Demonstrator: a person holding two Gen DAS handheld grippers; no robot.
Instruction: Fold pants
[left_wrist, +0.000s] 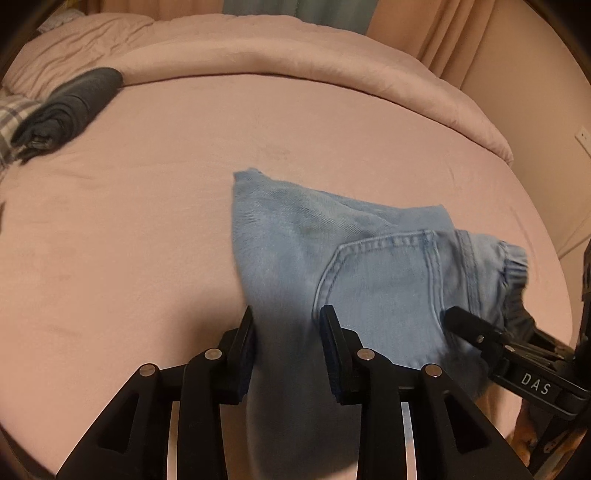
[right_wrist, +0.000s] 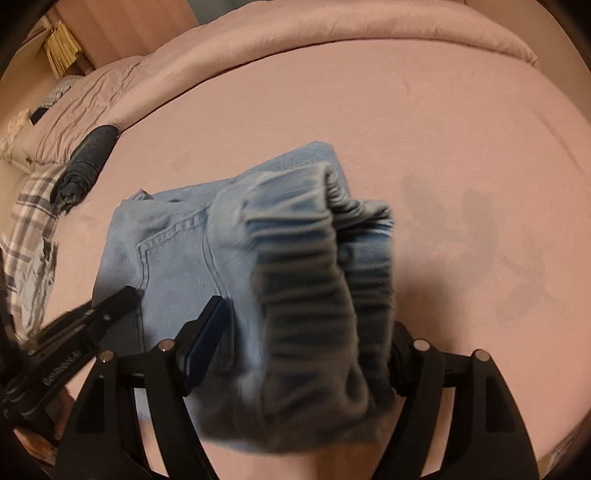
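Light blue jeans (left_wrist: 369, 258) are bunched and lifted over the pink bed sheet (left_wrist: 166, 221). In the left wrist view a fold of the denim runs between my left gripper's (left_wrist: 288, 317) fingers, which are closed on it. The back pocket (left_wrist: 384, 280) faces up. My right gripper (left_wrist: 465, 325) shows at the right of that view, holding the waistband. In the right wrist view the elastic waistband (right_wrist: 314, 288) fills the space between my right gripper's (right_wrist: 306, 325) fingers, gripped and blurred. The left gripper (right_wrist: 110, 306) enters from the left.
A folded dark garment (left_wrist: 70, 107) lies at the far left of the bed, beside plaid cloth (right_wrist: 33, 218). A rolled pink duvet (left_wrist: 295, 62) lines the far edge. Curtains and a wall stand behind.
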